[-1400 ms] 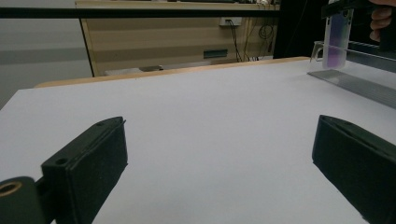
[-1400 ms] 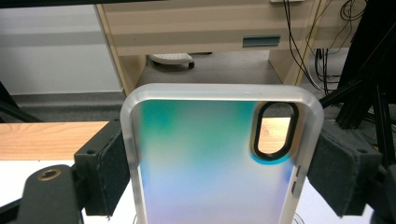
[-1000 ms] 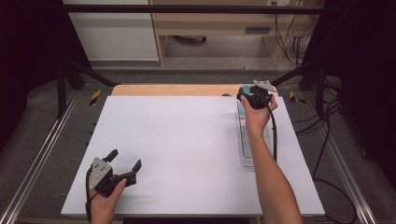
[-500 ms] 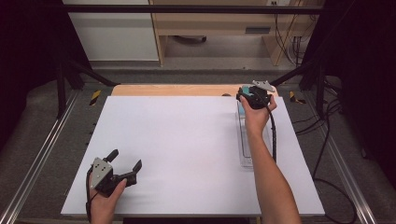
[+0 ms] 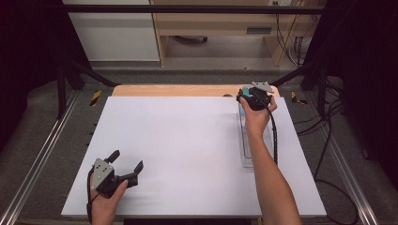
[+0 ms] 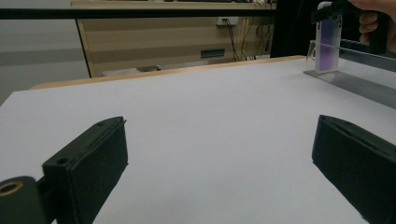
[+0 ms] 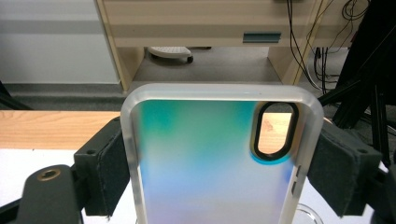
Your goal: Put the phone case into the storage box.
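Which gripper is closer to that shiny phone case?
Right. The right gripper clamps the phone case between its pads; the left gripper rests open, far across the table.

Nothing has changed: both hands and the phone case [image 7: 219, 158] kept still.

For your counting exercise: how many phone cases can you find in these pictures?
1. The phone case stands clamped in the right gripper at the table's far right, over a clear tray. Others may be hidden.

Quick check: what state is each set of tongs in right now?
Left tongs: open, nothing between the jaws.
Right tongs: shut on the phone case, gripped by its two long edges.
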Available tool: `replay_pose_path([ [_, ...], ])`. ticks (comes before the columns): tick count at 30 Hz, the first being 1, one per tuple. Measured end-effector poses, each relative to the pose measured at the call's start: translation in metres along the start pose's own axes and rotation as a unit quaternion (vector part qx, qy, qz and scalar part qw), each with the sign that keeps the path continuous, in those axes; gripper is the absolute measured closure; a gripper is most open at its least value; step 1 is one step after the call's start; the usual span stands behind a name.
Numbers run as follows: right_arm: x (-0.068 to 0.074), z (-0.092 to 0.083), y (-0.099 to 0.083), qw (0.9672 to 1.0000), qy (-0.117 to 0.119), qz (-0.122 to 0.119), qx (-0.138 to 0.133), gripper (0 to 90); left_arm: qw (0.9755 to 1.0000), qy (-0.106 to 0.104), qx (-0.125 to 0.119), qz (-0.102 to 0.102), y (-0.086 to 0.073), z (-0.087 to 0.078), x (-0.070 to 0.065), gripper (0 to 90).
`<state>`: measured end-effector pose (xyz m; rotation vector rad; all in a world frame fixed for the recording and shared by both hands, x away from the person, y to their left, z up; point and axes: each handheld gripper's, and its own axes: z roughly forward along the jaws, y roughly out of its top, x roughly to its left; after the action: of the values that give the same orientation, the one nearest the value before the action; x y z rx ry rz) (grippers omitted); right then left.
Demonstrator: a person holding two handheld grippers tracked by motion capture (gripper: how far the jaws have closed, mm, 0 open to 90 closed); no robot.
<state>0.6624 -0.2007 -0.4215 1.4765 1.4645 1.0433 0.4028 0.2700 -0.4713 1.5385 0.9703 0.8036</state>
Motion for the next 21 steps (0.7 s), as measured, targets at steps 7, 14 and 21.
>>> replay_pose_path([
  [7,0.0001,0.0007,-0.0019,1.0,-0.003,-0.008,0.001,17.2,1.0,-0.001,0.0,0.0,-0.0001,0.0004,-0.0004,3.2],
  [14,-0.0019,0.0004,-0.0018,1.0,-0.002,-0.007,0.002,17.2,1.0,0.0,0.0,-0.001,-0.0001,0.0003,-0.0001,3.2],
  [21,-0.0027,0.0012,-0.0016,1.0,0.0,-0.006,0.003,17.1,1.0,-0.001,0.0,0.0,-0.0002,0.0004,-0.0005,3.2],
])
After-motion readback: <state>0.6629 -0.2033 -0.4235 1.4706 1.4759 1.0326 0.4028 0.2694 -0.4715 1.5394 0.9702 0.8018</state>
